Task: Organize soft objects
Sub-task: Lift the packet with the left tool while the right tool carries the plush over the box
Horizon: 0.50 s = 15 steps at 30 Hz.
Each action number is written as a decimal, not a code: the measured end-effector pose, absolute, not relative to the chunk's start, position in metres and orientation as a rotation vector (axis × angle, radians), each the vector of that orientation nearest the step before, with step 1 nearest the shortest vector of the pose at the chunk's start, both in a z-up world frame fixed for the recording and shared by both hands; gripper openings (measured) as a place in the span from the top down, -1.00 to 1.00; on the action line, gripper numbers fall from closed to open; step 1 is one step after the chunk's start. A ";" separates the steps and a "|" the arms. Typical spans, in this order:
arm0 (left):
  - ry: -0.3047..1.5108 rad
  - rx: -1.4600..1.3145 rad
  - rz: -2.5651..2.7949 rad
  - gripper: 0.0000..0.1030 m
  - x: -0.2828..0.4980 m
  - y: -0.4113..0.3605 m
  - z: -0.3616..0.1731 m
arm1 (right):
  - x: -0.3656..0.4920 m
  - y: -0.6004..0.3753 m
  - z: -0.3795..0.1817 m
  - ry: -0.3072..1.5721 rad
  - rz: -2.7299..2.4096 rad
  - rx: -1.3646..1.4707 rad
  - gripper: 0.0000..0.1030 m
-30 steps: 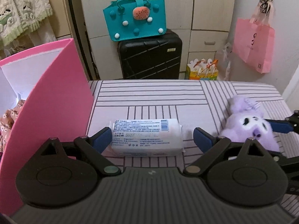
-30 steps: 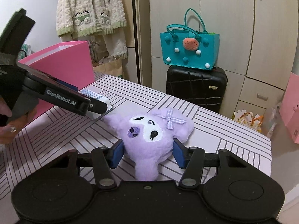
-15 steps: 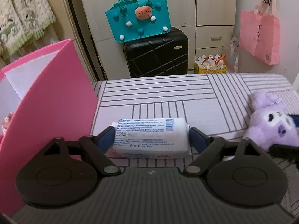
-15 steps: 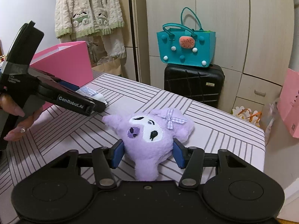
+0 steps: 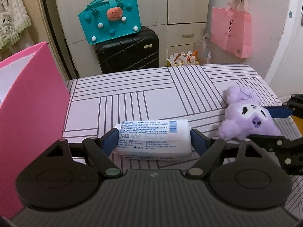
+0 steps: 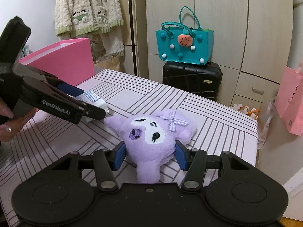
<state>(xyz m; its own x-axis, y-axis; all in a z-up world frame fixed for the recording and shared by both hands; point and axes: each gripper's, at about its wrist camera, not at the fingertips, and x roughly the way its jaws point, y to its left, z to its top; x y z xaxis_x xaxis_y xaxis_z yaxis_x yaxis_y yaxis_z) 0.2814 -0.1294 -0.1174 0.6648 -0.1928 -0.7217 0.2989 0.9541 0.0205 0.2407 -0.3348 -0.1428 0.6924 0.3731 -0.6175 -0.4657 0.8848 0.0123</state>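
A white tissue pack [image 5: 153, 138] with blue print sits between the blue pads of my left gripper [image 5: 153, 140]. Both pads touch its ends, though the jaws are opening slightly. In the right wrist view the same pack [image 6: 94, 98] shows between that gripper's black fingers [image 6: 56, 104], low over the striped surface [image 5: 151, 87]. My right gripper [image 6: 150, 156] is shut on a purple plush toy [image 6: 151, 134] with a white face and a checked bow. The plush [image 5: 250, 121] lies just right of the pack, one ear almost touching the left gripper.
An open pink box [image 5: 32, 102] stands at the left edge of the striped surface, close beside my left gripper. Beyond the far edge are a black suitcase [image 5: 128, 53] with a teal bag [image 5: 111, 20] on it and a hanging pink bag [image 5: 231, 30]. A hand [image 6: 11, 121] holds the left gripper.
The left gripper's pads closed from a wide gap onto the ends of the tissue pack and keep hold of it as the view shifts. The right gripper stays shut on the plush.
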 end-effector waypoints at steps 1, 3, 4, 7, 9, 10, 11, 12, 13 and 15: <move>0.798 0.139 -0.279 -0.65 0.281 -0.130 -0.117 | 0.240 -0.336 -0.143 0.656 0.470 -0.148 -0.15; 0.797 0.138 -0.292 -0.69 0.280 -0.130 -0.115 | 0.239 -0.337 -0.144 0.655 0.468 -0.142 -0.15; 0.799 0.135 -0.296 -0.74 0.281 -0.129 -0.114 | 0.238 -0.338 -0.144 0.655 0.468 -0.139 -0.15; 0.812 0.136 -0.291 -0.86 0.285 -0.129 -0.115 | 0.237 -0.340 -0.146 0.655 0.468 -0.123 -0.15; 0.818 0.156 -0.260 -0.87 0.288 -0.130 -0.118 | 0.237 -0.342 -0.147 0.653 0.469 -0.114 -0.15; 0.824 0.153 -0.259 -0.87 0.290 -0.129 -0.120 | 0.237 -0.343 -0.147 0.653 0.468 -0.109 -0.15; 0.836 0.141 -0.262 -0.87 0.292 -0.128 -0.122 | 0.236 -0.343 -0.148 0.653 0.469 -0.106 -0.15; 0.848 0.133 -0.266 -0.86 0.293 -0.127 -0.123 | 0.235 -0.345 -0.149 0.651 0.470 -0.102 -0.15; 0.857 0.129 -0.272 -0.83 0.294 -0.127 -0.125 | 0.235 -0.345 -0.149 0.651 0.470 -0.099 -0.14; 0.855 0.120 -0.275 -0.62 0.295 -0.126 -0.128 | 0.234 -0.346 -0.149 0.651 0.467 -0.094 -0.14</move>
